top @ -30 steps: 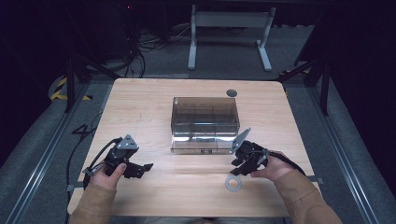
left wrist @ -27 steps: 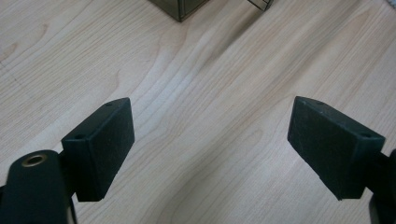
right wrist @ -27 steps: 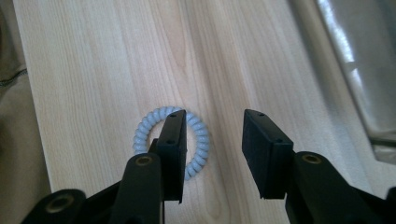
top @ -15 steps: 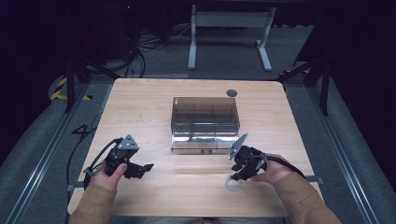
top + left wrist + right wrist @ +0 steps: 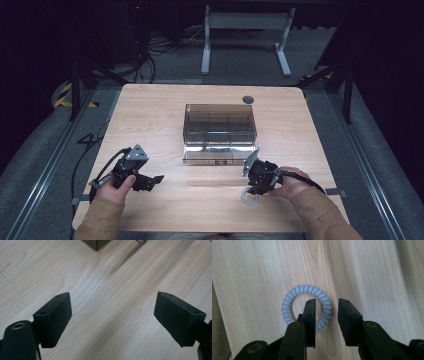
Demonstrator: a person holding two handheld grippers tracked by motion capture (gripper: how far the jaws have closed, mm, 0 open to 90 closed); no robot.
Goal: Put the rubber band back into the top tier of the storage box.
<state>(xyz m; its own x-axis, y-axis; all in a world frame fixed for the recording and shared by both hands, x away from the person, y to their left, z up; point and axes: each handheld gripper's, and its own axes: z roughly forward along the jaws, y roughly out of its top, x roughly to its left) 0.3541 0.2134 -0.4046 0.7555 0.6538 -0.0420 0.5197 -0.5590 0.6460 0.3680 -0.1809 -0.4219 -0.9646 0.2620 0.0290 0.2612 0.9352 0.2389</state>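
Right gripper (image 5: pixel 325 315) closing around spiral hair tie (image 5: pixel 305 307) lying on table (image 5: pixel 165 105), near side of clear box (image 5: pixel 219 131): one jaw inside ring, one outside, probably not pinching yet. Lift pending. Left gripper (image 5: pixel 112 317) idling wide open, empty.

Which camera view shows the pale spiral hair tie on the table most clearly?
The right gripper view: the hair tie lies large and sharp on the table, one jaw inside its ring, the other outside. In the high view it is a small pale ring under the right gripper.
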